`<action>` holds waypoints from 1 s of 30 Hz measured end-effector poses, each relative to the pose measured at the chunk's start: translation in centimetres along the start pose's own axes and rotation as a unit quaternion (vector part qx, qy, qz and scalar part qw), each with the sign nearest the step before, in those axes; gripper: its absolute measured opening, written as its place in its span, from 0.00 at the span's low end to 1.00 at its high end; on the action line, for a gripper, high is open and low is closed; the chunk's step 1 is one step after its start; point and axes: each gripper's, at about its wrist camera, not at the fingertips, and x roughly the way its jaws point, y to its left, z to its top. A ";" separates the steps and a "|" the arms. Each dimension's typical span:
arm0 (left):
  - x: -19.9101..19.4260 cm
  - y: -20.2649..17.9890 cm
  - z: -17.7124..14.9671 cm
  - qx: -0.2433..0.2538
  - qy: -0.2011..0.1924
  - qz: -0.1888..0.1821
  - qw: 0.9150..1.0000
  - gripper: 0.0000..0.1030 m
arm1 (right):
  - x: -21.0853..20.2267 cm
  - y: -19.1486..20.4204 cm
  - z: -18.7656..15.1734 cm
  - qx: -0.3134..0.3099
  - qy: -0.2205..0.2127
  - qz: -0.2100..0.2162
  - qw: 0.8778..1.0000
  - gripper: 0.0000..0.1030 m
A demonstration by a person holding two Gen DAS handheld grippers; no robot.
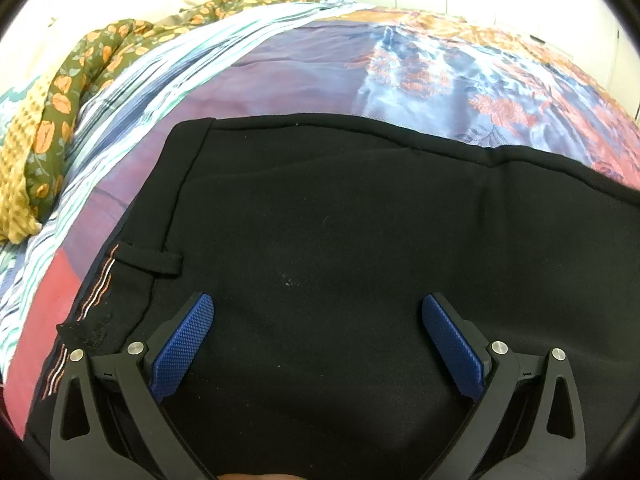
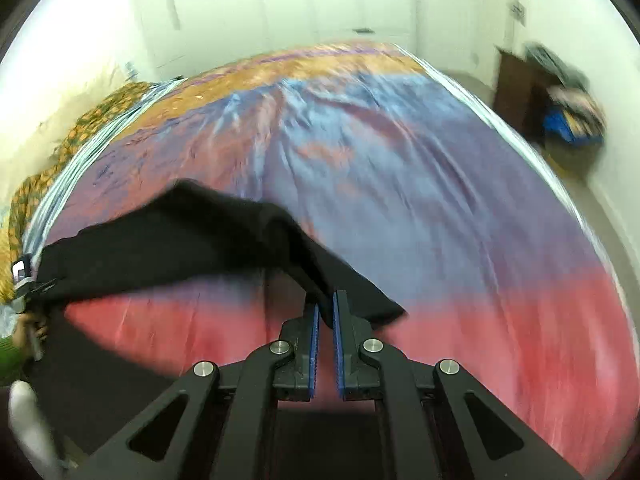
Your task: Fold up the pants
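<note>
In the left wrist view, the left gripper (image 1: 318,312) is seen with its jaws spread wide, and nothing is pinched between the blue pads (image 1: 182,346). The black pants (image 1: 340,220) are spread flat under and ahead of the jaws, so that the cloth fills the whole gap between them. The waistband edge, with a belt loop (image 1: 150,261) and a pale stitched lining, is found just left of the left-hand finger. The far hem of the cloth runs crosswise ahead of the jaws, from upper left to the right. Beyond it the patterned bedspread (image 1: 320,72) is seen, and a crumpled floral cloth (image 1: 60,112) lies well off to the upper left.

In the right wrist view, the right gripper (image 2: 326,304) is shown with its jaws pressed together on a fold of the pants (image 2: 180,236); a strip of black cloth is pinched between the pads and hangs off to the right of them. From the pinch the garment stretches up and away to the left, lifted off the bedspread (image 2: 440,220), its long axis running from the jaws toward the far left edge, where the other gripper (image 2: 22,276) and a person's hand (image 2: 28,330) are partly seen. The picture is blurred.

The leg end is judged to be the part held, and the waist end the part lying under the left jaws. The coming move is judged to turn on that axis: the held end would have to be carried leftward over the garment toward the waistband, the right hand being the one in charge and the left being nearer the landing place.
</note>
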 end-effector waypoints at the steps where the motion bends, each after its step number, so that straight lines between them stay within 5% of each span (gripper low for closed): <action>1: -0.1 -0.1 0.0 0.001 0.002 0.003 1.000 1.00 | -1.0 -0.6 -1.6 0.024 0.010 -0.024 0.999 0.07; 2: -0.3 -0.1 0.1 0.001 0.005 0.008 1.000 1.00 | -2.0 -1.0 -3.3 0.048 0.017 -0.070 0.996 0.09; 4: -1.0 -0.3 0.2 -0.001 0.017 0.024 1.000 1.00 | -3.5 -0.9 -5.2 0.070 0.004 -0.121 0.990 0.34; 5: -1.8 -0.4 0.1 -0.001 0.023 0.037 0.999 0.99 | -4.2 -0.3 -6.1 0.077 -0.011 -0.131 0.988 0.65; 6: -2.7 -0.5 -0.1 -0.004 0.026 0.046 0.999 0.99 | -4.7 0.2 -6.6 0.080 -0.024 -0.129 0.988 0.81; 8: -5.5 -0.7 -1.1 -0.010 0.028 0.018 0.999 0.99 | -5.3 2.4 -7.6 0.087 -0.048 -0.091 0.991 0.82; 13: -13.6 -3.0 -8.1 0.001 0.030 -0.128 0.991 0.99 | -1.9 11.7 -9.7 0.033 -0.016 0.088 0.995 0.82; 15: -14.4 -4.5 -11.1 0.024 0.047 -0.150 0.987 0.99 | -0.1 14.7 -11.1 0.000 -0.006 0.112 0.994 0.82; 18: -14.7 -6.0 -15.3 0.065 0.030 -0.124 0.990 1.00 | 3.9 17.0 -13.0 -0.034 0.062 0.084 0.994 0.83; 21: -15.3 -5.9 -16.5 0.082 0.002 -0.122 0.989 1.00 | 4.5 18.0 -13.7 -0.072 0.048 0.079 0.993 0.94; 30: -15.0 -5.5 -16.6 0.079 0.003 -0.135 0.988 1.00 | 4.1 17.9 -14.8 -0.054 0.027 0.085 0.995 1.00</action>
